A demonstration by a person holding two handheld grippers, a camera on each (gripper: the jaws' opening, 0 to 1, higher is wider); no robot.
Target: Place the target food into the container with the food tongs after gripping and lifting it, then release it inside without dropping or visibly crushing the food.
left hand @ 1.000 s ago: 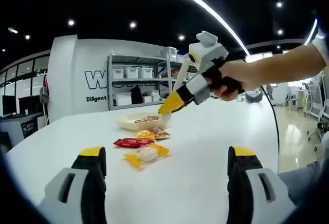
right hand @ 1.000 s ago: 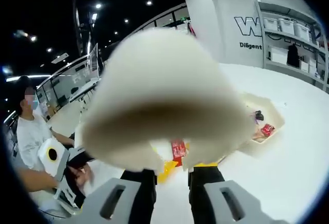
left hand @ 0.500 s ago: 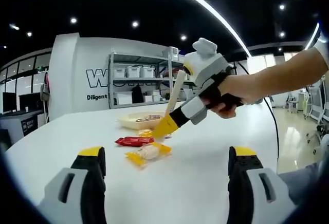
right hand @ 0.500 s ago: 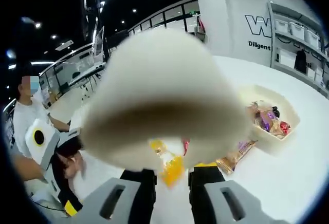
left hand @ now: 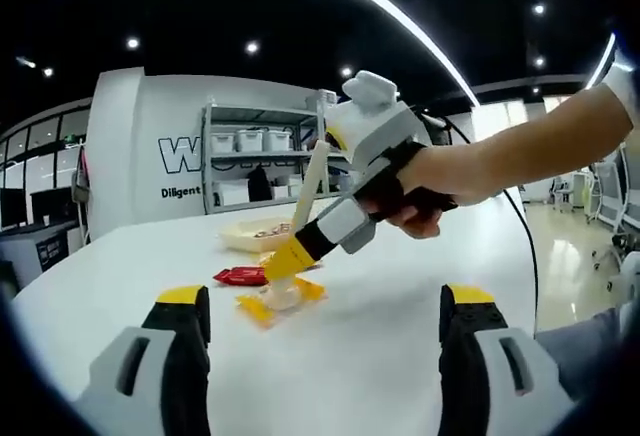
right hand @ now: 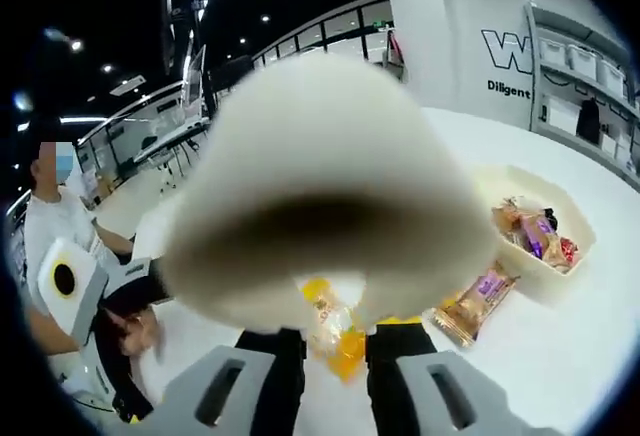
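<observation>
The right gripper [left hand: 290, 259] is clamping the cream food tongs [right hand: 320, 196] between its jaws, with the tong tips hanging just above the yellow-wrapped snack [left hand: 281, 299] on the white table [left hand: 380, 346]. The left gripper [left hand: 322, 328] is standing wide and empty, well back from the snack. The container [right hand: 540, 256], already holding wrapped snacks, is lying beyond and to the right of the right gripper. The packet looks light, its film slippery and crinkly, the filling soft; taking it across the plump middle, gently, seems safest.
</observation>
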